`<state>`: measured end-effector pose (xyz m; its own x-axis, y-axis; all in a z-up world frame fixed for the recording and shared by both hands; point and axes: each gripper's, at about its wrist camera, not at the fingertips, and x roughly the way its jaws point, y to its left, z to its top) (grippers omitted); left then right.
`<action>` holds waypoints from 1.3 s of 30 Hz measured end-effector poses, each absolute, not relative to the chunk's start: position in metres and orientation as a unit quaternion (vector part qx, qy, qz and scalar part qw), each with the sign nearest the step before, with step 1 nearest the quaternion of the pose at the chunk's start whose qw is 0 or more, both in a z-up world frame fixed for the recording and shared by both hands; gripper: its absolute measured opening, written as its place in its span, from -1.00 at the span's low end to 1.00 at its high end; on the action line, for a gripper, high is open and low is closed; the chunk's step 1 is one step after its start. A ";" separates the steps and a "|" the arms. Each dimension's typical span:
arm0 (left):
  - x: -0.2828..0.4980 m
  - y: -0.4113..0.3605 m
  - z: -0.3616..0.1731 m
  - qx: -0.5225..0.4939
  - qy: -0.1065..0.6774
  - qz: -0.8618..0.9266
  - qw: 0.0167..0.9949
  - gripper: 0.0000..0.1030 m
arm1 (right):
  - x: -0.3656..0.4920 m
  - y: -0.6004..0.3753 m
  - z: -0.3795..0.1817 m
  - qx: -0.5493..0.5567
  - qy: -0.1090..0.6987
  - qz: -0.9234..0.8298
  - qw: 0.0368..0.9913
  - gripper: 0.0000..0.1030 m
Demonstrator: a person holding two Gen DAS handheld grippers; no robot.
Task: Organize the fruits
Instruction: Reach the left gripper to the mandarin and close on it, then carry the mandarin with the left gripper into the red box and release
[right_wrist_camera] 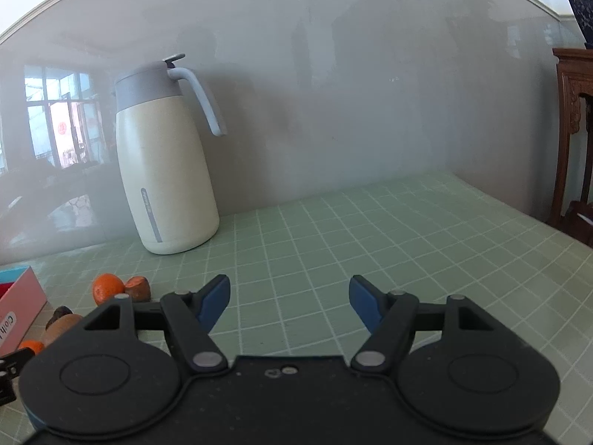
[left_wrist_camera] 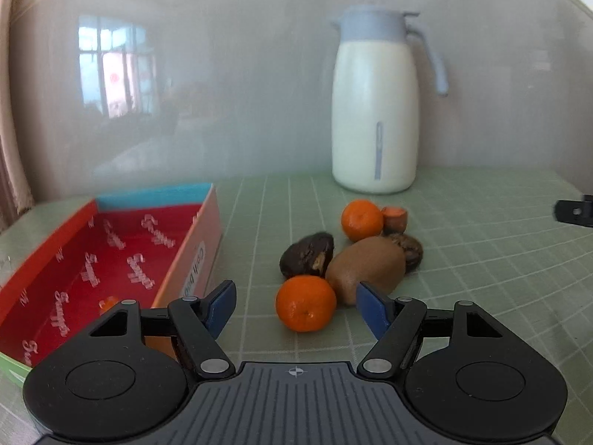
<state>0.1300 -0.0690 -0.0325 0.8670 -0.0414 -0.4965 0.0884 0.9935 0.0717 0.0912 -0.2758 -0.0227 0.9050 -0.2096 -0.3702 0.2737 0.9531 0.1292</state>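
In the left wrist view a pile of fruit lies on the green grid mat: a near orange (left_wrist_camera: pixel 306 303), a brown kiwi (left_wrist_camera: pixel 367 269), a dark wrinkled fruit (left_wrist_camera: pixel 307 254), another dark fruit (left_wrist_camera: pixel 407 250), a far orange (left_wrist_camera: pixel 361 221) and a small orange-brown piece (left_wrist_camera: pixel 396 217). My left gripper (left_wrist_camera: pixel 296 306) is open, its blue pads either side of the near orange. A red open box (left_wrist_camera: pixel 111 259) lies at left, something small and orange inside it. My right gripper (right_wrist_camera: pixel 289 300) is open and empty over bare mat; the far orange (right_wrist_camera: pixel 107 287) shows at its left.
A white jug with a blue-grey lid (left_wrist_camera: pixel 374 111) stands at the back by the grey wall; it also shows in the right wrist view (right_wrist_camera: pixel 166 163). A wooden chair (right_wrist_camera: pixel 574 141) stands beyond the mat's right edge.
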 end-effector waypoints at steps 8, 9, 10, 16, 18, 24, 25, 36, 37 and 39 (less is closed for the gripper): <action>0.149 -0.070 -0.041 0.033 0.282 -0.037 0.958 -0.06 | 0.093 -0.281 -0.022 0.092 0.181 -0.125 0.971 0.40; 0.151 -0.070 -0.043 0.031 0.286 -0.036 0.957 -0.06 | 0.093 -0.280 -0.022 0.092 0.182 -0.123 0.971 0.41; 0.152 -0.070 -0.043 0.030 0.288 -0.035 0.957 -0.06 | 0.095 -0.280 -0.022 0.091 0.182 -0.123 0.971 0.41; 0.161 -0.072 -0.049 0.025 0.303 -0.032 0.952 -0.06 | 0.094 -0.279 -0.023 0.089 0.185 -0.116 0.972 0.43; 0.161 -0.072 -0.049 0.022 0.300 -0.032 0.953 -0.06 | 0.095 -0.278 -0.023 0.087 0.185 -0.115 0.972 0.43; 0.157 -0.071 -0.047 0.029 0.296 -0.041 0.954 -0.23 | 0.095 -0.278 -0.023 0.088 0.188 -0.113 0.972 0.43; 0.155 -0.070 -0.046 0.031 0.293 -0.040 0.955 -0.23 | 0.095 -0.277 -0.022 0.089 0.188 -0.113 0.972 0.43; 0.123 -0.051 -0.026 0.038 0.251 -0.046 0.966 -0.23 | 0.100 -0.256 -0.023 0.085 0.194 -0.091 0.973 0.43; 0.120 -0.049 -0.025 0.038 0.248 -0.046 0.967 -0.23 | 0.101 -0.253 -0.024 0.084 0.194 -0.089 0.973 0.43; 0.114 -0.046 -0.022 0.038 0.245 -0.045 0.968 -0.23 | 0.103 -0.248 -0.024 0.083 0.196 -0.085 0.973 0.43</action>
